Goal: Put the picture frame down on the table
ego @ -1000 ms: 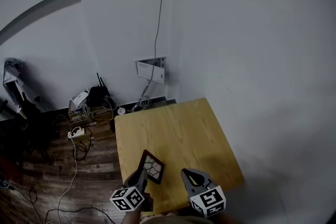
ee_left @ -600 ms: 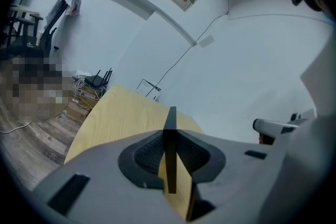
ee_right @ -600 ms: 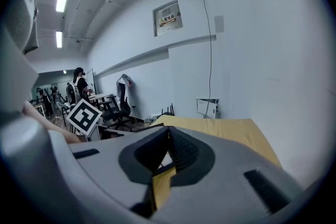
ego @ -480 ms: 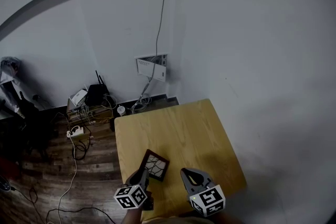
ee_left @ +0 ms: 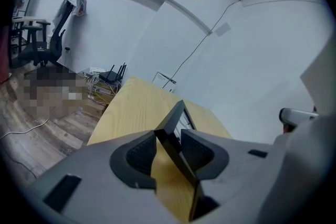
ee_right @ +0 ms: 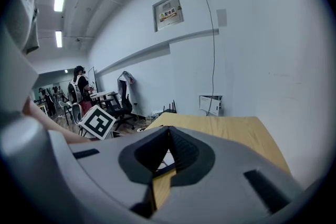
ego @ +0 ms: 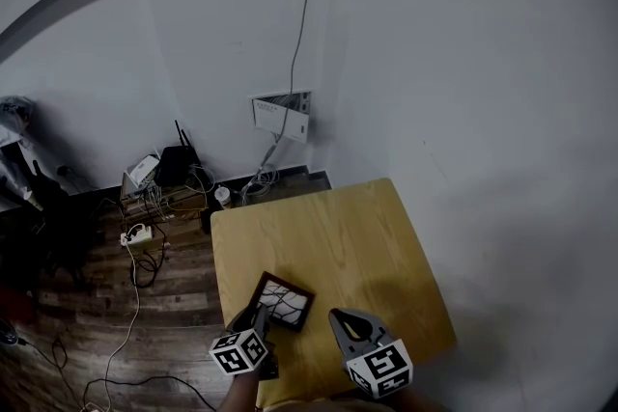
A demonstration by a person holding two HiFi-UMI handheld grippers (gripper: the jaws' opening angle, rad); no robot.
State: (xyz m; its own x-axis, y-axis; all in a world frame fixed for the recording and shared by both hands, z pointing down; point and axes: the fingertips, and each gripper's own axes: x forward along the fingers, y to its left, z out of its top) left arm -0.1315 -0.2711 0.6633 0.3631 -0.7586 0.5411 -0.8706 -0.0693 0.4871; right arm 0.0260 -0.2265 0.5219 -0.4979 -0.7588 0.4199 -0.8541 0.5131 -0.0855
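Note:
A dark-framed picture frame [ego: 281,301] with a pale picture hangs tilted just over the near left part of the wooden table [ego: 328,232]. My left gripper [ego: 259,319] is shut on its near corner. In the left gripper view the picture frame [ee_left: 176,126] stands edge-on, clamped between the two dark pads, with my left gripper [ee_left: 169,147] over the tabletop. My right gripper [ego: 340,319] hovers to the right of the frame, apart from it. In its own view my right gripper [ee_right: 169,137] has its jaws together with nothing between them.
The table stands in a corner, close to the white wall on its right. A wall box [ego: 282,116] with a cable hangs behind it. A router, cables and a power strip [ego: 138,234] lie on the wood floor to the left. An office chair [ee_left: 39,42] stands further off.
The frame has tipped from a steep, nearly upright pose towards flat and come lower over the table, still in my left gripper. The right gripper has hardly moved.

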